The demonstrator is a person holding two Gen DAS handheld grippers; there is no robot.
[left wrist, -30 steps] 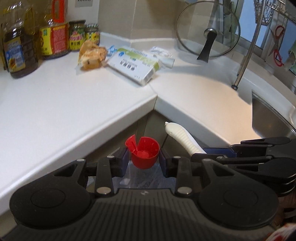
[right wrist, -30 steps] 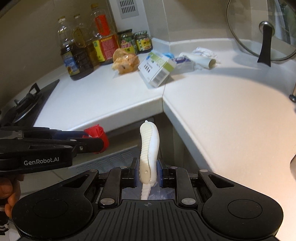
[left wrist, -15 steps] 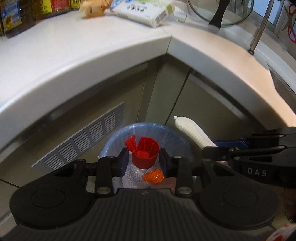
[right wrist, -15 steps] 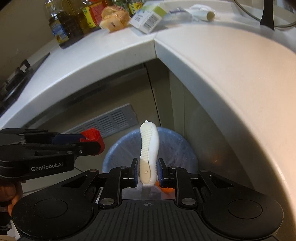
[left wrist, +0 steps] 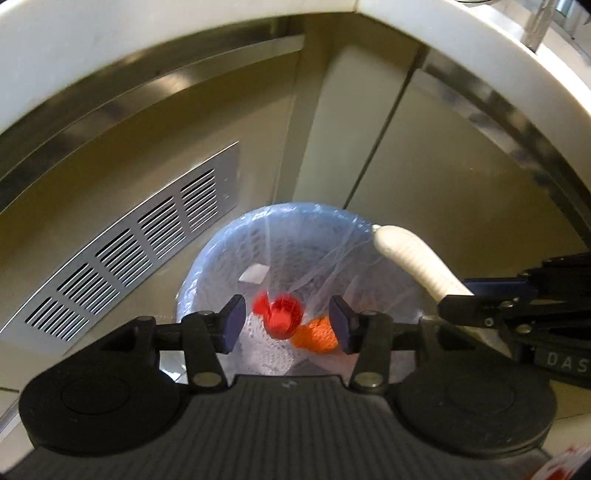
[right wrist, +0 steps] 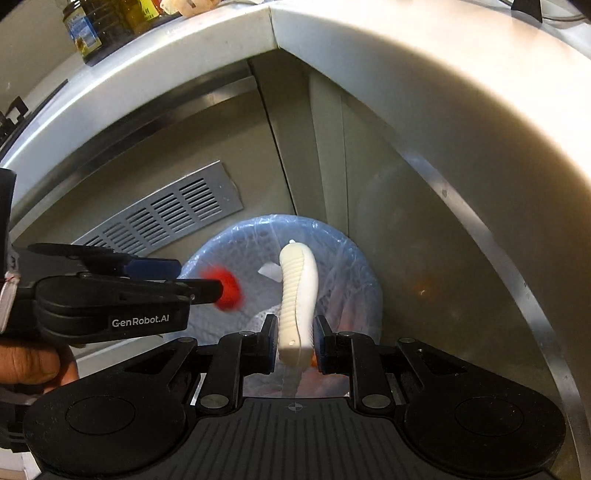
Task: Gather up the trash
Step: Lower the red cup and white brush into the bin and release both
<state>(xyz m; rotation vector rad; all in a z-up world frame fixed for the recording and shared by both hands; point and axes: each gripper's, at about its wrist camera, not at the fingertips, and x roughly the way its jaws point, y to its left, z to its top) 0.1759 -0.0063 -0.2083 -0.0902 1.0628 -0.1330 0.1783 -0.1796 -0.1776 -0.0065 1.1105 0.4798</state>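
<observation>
A round bin with a blue plastic liner (left wrist: 229,251) (right wrist: 354,258) stands on the floor under the counter corner. My left gripper (left wrist: 287,325) is open above it; a blurred red cap (left wrist: 281,315) (right wrist: 227,288) is loose between the parted jaws, over the bin. An orange net piece (left wrist: 314,334) and white mesh lie inside the bin. My right gripper (right wrist: 294,343) holds a white ribbed plastic piece (right wrist: 297,295) (left wrist: 413,258) over the bin; its jaws look slightly parted around it.
White counter edge (right wrist: 184,55) curves overhead. A metal vent grille (left wrist: 129,251) (right wrist: 162,214) is in the cabinet base left of the bin. Cabinet doors (left wrist: 443,184) stand behind it. Bottles (right wrist: 85,29) sit on the counter.
Both grippers have dropped from counter height to just above the bin. My left gripper has opened and let go of the red cap, which is falling. The right jaws have loosened slightly.
</observation>
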